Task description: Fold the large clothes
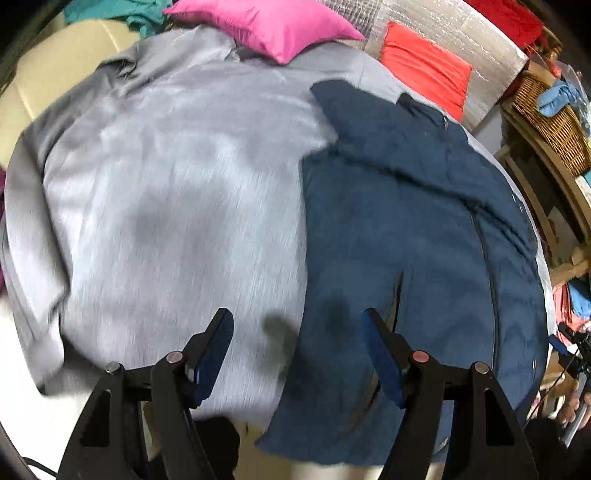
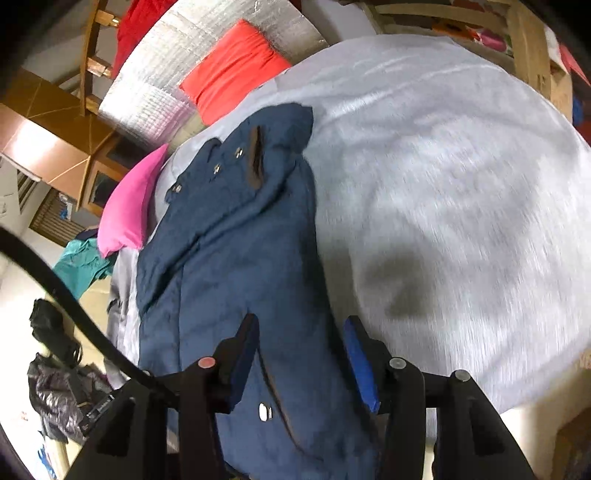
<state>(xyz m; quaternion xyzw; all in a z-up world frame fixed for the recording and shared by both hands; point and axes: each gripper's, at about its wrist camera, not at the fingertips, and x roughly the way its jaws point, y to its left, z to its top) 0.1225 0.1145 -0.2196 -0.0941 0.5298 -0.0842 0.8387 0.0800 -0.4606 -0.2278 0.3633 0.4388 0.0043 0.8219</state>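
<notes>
- The grey cover is spread over a wide surface under both claws; I cannot tell if it is a bed or a tabletop.
- The navy jacket lies on it, ahead and right of the left claw and directly under the right claw. It looks folded lengthwise once; further folds seem left.
- Beyond the claws lie a pink cushion and an orange cushion.
- Both claws stand apart, holding nothing.
</notes>
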